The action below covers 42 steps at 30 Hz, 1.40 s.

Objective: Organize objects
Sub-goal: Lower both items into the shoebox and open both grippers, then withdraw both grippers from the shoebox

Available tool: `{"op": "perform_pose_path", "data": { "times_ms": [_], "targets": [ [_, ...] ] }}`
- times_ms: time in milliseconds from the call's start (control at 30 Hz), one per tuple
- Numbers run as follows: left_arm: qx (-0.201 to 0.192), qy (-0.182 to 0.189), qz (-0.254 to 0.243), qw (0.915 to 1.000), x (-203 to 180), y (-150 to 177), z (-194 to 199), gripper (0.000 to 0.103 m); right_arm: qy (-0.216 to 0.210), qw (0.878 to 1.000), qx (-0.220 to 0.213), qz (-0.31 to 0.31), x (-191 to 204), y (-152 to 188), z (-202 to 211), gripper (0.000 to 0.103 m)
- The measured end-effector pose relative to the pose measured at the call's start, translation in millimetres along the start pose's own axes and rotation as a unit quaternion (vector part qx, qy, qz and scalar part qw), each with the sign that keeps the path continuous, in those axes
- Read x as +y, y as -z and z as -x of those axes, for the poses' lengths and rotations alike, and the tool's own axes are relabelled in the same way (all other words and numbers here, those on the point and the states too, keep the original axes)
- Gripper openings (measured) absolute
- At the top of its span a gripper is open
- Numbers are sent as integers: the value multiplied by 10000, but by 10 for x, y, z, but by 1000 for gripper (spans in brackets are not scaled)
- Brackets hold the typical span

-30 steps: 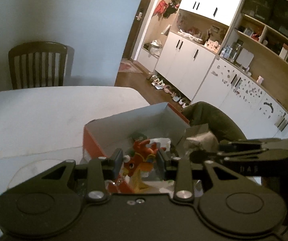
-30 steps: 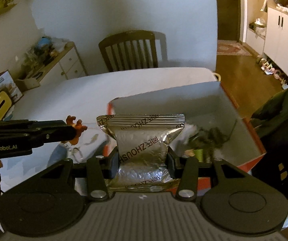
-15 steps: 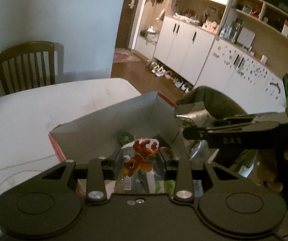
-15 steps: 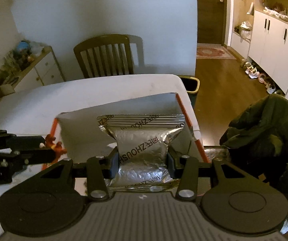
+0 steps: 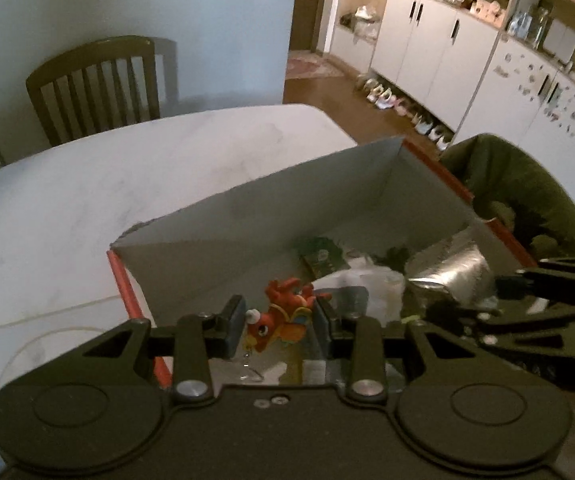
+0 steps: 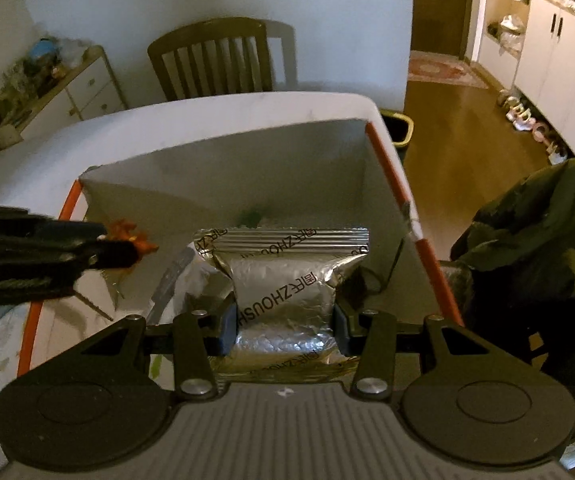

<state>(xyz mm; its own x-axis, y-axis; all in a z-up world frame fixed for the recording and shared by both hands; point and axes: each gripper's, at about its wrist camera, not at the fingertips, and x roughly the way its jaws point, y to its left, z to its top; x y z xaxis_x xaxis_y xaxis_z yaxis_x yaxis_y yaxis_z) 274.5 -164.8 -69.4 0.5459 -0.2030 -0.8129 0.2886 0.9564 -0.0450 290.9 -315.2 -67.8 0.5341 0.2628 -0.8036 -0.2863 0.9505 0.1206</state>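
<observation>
Nearest to you, your left gripper (image 5: 279, 320) has its 2 jaws closed in on a small orange-red dragon figure (image 5: 283, 314), pinched at its sides with the horned head poking up above the fingers. It hangs over the near left part of the open cardboard box (image 5: 255, 216), just inside the orange-edged left wall. Your right gripper (image 6: 285, 320) is clamped partway shut on a silver foil packet (image 6: 283, 276), squeezing its middle so the crimped top edge fans out wider than the jaws; dark lettering runs upside down across it. The packet is also over the box, toward its right half.

From the left camera you can see the right gripper (image 5: 463, 312) reaching in from the right with the foil packet (image 5: 451, 268) at its tip. From the right camera the left gripper (image 6: 107, 248) comes in from the left with the dragon (image 6: 135, 240) at its end.

Below both, the box floor holds a white bag (image 5: 359, 284) and some dark green items (image 5: 319, 256). The box sits at the right end of a white table (image 5: 87, 200). Beyond it stands 1 wooden chair (image 5: 95, 84) against the wall.
</observation>
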Motion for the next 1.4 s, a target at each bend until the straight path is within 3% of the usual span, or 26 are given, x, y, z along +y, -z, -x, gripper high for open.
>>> {"op": "perform_pose_path", "data": {
  "times_ms": [167,500,633,833,967,1233,1400],
  "targets": [
    [233,-163,-207,9994,-99,17,-148,35,29,9998,97,142,11,66,-59,46],
    [682,-109,-146,9975,-73,98,-315,33,-67,9997,144,170,-36,109,-93,47],
    [703,-79,-74,9975,-31,143,-298,37,-31,9998,-13,211,-30,124,-42,56],
    [559,43,-29,9984,-21,172,-171,47,-75,9997,-191,147,-78,135,76,59],
    [321,21,-149,9994,-49,221,25,63,-115,9995,-304,41,-89,146,194,59],
    [-221,326,-173,9991,-18,259,508,64,-99,9976,-691,-43,25,184,571,59],
    [-630,518,-290,9962,-1,315,825,72,-78,9954,-949,-125,168,257,838,63]
  ]
}}
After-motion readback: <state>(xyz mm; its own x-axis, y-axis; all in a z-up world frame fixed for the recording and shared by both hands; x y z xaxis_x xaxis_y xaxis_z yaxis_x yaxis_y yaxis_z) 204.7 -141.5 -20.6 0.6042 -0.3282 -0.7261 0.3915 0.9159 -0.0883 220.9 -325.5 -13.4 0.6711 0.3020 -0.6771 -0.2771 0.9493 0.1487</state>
